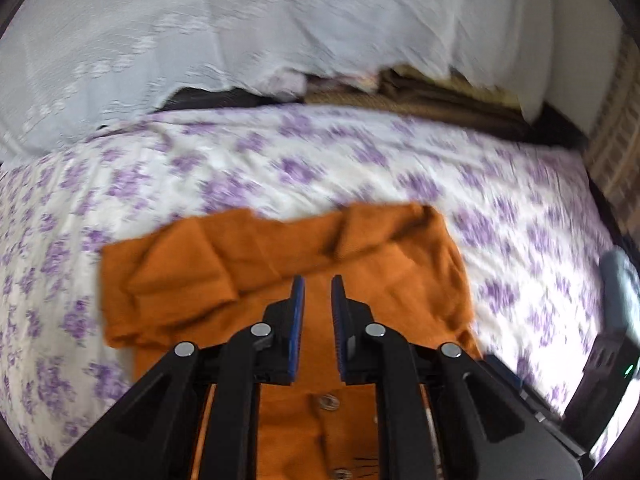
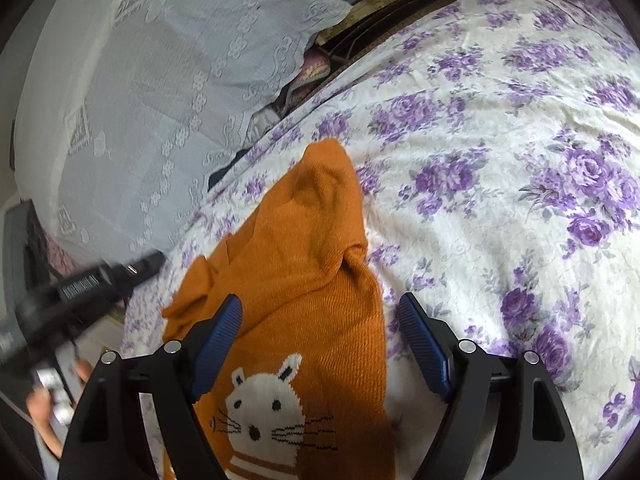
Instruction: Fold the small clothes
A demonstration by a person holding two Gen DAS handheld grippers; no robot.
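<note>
Both claws hold nothing: the left gripper (image 1: 317,290) narrowly parted, the right gripper (image 2: 320,312) spread wide above the sweater (image 2: 296,280) on the bedspread (image 2: 500,168). Sleeves look folded in; the final fold seems left.

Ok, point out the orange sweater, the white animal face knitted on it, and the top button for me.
orange sweater (image 2: 304,240): right wrist view, on the knit of the folded upper part.
white animal face (image 2: 264,400): right wrist view, between its eyes.
button (image 1: 328,401): left wrist view, on the button's centre, along the placket.
</note>
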